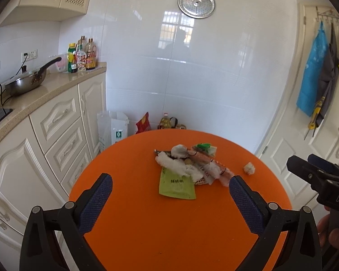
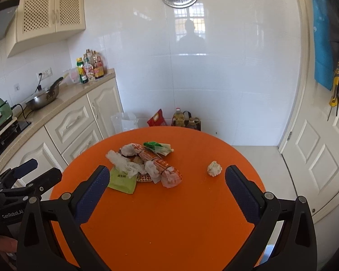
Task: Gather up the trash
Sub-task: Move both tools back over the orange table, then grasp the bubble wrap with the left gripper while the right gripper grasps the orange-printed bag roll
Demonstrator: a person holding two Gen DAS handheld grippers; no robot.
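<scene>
Trash pile (image 1: pixel 187 169): wrappers and tissues heaped mid orange tabletop (image 1: pixel 147 225), ahead of both my tools.
Stray wad (image 2: pixel 214 168): alone, right of the pile.
Nearer tool: I judge my right tool (image 2: pixel 167 194) closer to the wad, my left tool (image 1: pixel 170 199) to the pile.
Tool state: both spread wide, holding nothing, touching nothing.

Bright daylight is filling both fisheye views.
A window is glaring off the glossy white tiled wall (image 2: pixel 214 67); edges are bowing, corners darkening, focus staying sharp centrally.
</scene>
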